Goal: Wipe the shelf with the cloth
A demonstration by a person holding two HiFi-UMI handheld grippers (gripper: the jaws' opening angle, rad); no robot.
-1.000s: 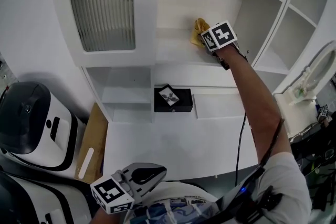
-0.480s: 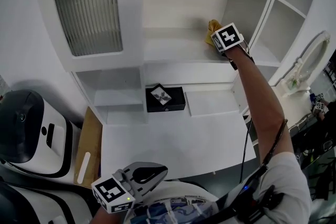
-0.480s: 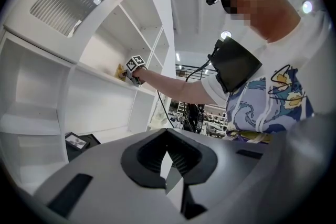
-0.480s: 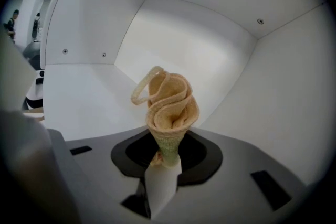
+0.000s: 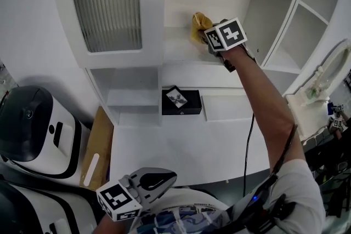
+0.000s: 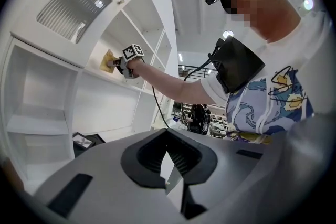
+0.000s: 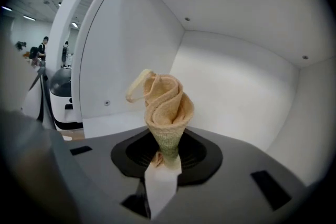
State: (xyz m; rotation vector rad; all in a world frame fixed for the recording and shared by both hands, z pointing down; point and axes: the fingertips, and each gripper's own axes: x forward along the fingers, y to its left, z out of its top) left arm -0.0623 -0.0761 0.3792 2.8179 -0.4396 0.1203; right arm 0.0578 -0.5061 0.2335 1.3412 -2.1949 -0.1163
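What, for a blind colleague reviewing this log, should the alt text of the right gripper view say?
The right gripper is shut on a bunched yellow cloth that stands up from its jaws, inside a white shelf compartment. Past its left wall, a white and black machine shows.

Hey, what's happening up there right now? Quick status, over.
Right gripper shut on cloth, up inside the open shelf. Left gripper shut, empty, held low. Nothing seen blocking the shelf.

Upper centre, a white shelf [image 5: 181, 47] with the cloth [image 5: 199, 26] at its back; below, a white desk [image 5: 181, 148] bears a black box [image 5: 181, 103].
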